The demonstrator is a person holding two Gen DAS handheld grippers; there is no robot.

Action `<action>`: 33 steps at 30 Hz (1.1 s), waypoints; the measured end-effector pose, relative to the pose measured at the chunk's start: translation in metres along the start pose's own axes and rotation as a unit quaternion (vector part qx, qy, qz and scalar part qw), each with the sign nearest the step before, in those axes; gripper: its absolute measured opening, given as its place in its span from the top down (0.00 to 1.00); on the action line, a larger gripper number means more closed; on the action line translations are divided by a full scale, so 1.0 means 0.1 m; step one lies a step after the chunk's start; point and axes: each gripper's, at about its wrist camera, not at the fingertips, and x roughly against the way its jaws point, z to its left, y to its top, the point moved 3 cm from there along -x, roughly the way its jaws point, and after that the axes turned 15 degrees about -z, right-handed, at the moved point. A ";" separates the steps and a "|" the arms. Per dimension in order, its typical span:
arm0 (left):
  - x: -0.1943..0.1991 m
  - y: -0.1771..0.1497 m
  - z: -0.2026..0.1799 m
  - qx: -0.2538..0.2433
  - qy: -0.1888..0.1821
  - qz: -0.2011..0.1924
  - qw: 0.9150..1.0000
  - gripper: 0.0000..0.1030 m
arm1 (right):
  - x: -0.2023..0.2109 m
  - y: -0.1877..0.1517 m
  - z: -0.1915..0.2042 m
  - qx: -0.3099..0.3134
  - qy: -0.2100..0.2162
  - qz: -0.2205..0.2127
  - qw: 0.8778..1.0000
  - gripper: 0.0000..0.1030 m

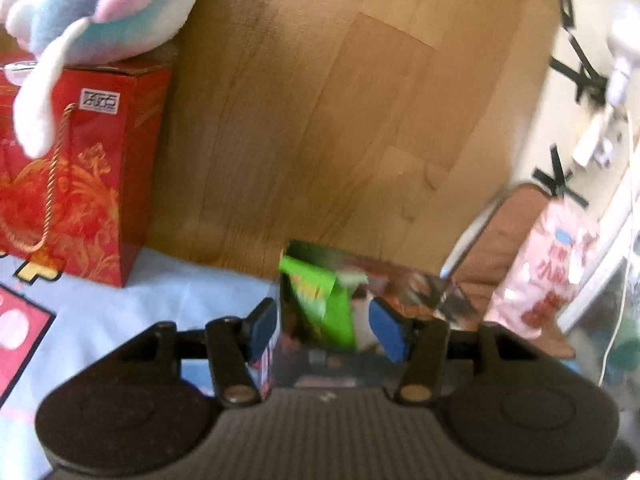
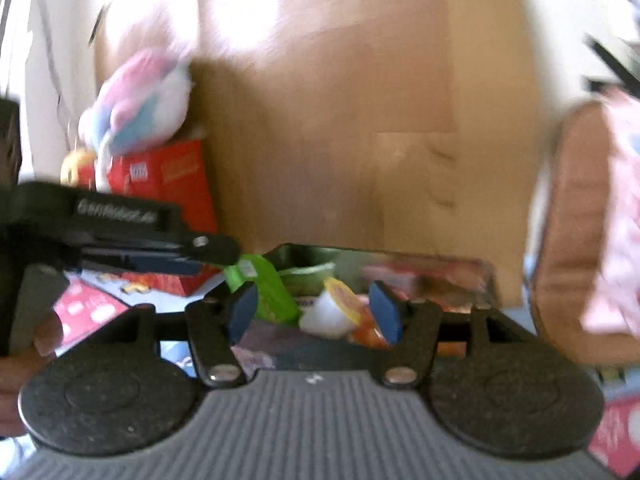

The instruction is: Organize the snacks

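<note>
Snacks sit in a dark box (image 2: 440, 276) on the blue cloth (image 1: 168, 300), right against the foot of a wooden board (image 1: 320, 120). A green packet (image 2: 268, 292) stands at the box's left end, and a small white cup with an orange lid (image 2: 336, 312) lies on its side near the middle. Red wrappers further right are too blurred to name.

Right gripper (image 2: 316, 312) hangs just in front of the box with its jaws spread. The cup shows in the gap, but neither pad appears to press on it, so I judge nothing is pinched. Left gripper (image 1: 324, 328) is likewise spread over the box's left end. Its left pad (image 1: 264, 328) looks to be outside the box wall and its right pad over the contents, though blur makes contact hard to judge.

To do this step well, work with one gripper at a time. Both are at the same small box, and the left one reaches across the right camera's view just beside the green packet. Settle the cup upright or grip it across its body, not its lid.

Room is tight. The board blocks any push forward. A red gift bag (image 1: 80, 168) with a soft toy (image 1: 104, 12) on top stands to the left, and a brown cushion (image 1: 496, 248) with a pink packet (image 1: 548, 268) crowds the right. Open cloth lies nearer the person, so lifting up and drawing back seems the safest path.
</note>
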 end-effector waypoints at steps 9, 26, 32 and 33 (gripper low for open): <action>0.59 -0.56 -0.36 -0.072 0.028 0.021 0.997 0.15 | 0.90 -0.40 -0.27 -0.097 -0.088 0.033 0.991 0.34; 1.45 -0.94 -0.53 -0.116 0.100 0.021 0.988 0.00 | 1.77 -0.62 -0.09 -0.213 -0.100 0.006 0.972 0.27; 1.67 -1.02 -0.59 -0.137 0.114 0.005 0.984 0.00 | 1.94 -0.61 0.02 -0.217 -0.092 0.001 0.972 0.27; 1.70 -1.02 -0.60 -0.140 0.115 0.001 0.983 0.00 | 1.97 -0.60 0.04 -0.216 -0.090 -0.002 0.972 0.26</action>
